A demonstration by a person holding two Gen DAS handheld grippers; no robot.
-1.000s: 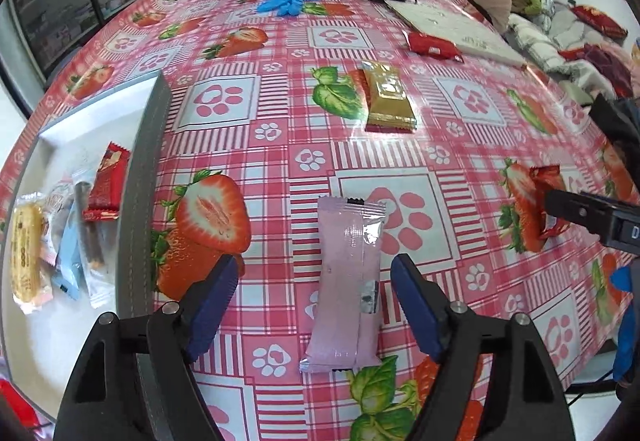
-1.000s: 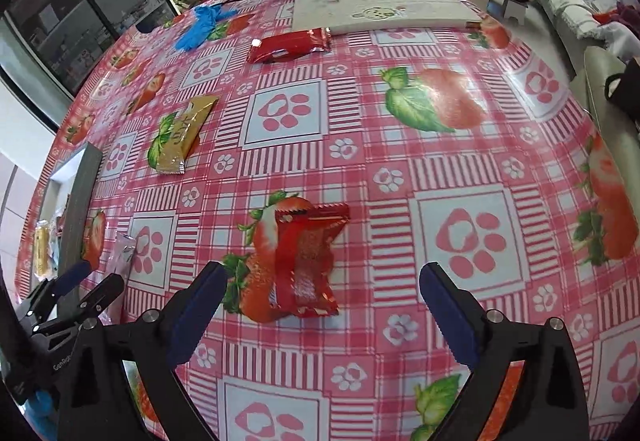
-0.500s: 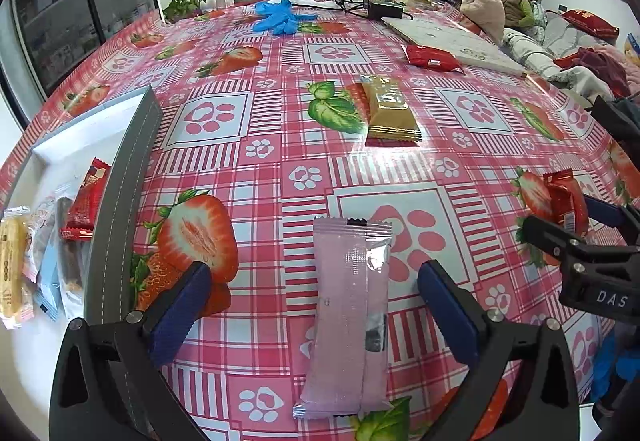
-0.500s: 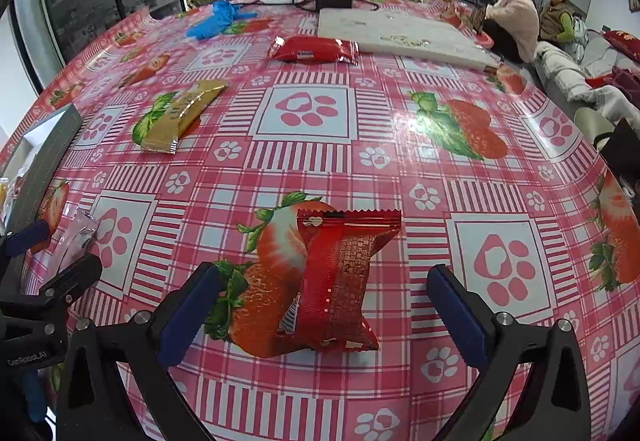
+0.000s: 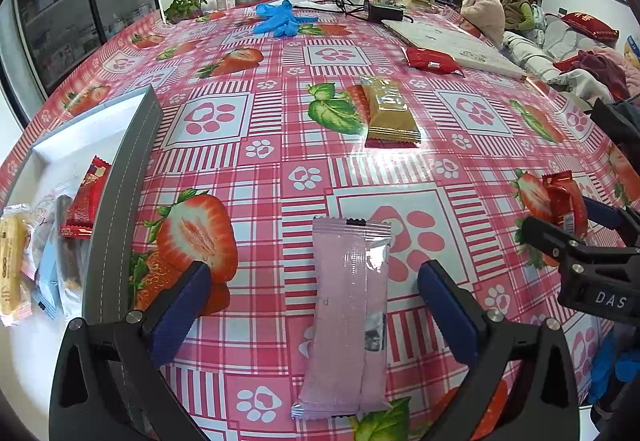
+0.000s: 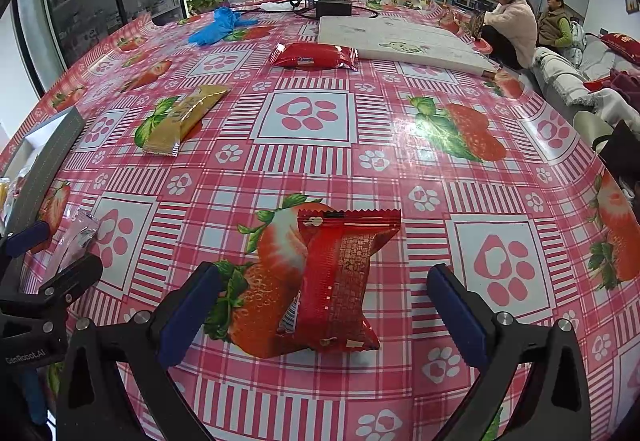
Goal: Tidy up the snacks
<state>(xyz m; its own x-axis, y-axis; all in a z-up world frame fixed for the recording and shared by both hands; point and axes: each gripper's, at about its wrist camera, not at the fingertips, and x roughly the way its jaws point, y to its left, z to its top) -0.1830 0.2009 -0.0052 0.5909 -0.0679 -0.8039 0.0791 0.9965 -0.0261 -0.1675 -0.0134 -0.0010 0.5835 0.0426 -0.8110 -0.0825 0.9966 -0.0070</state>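
Left gripper point(image 5: 314, 311) astride pink packet point(image 5: 346, 317) — clear

bright, sharp – glare on tablecloth point(image 5: 384, 165) – fisheye-bent, dark edges

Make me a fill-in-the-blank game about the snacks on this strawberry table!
1. The snack lying between the open left gripper's fingers is the colour ____.
2. The right gripper is open around a ____ packet.
3. The gloves at the far end of the table are ____.
4. The gold snack lies on the ____, not in the tray.

Missing words: pink; red; blue; table
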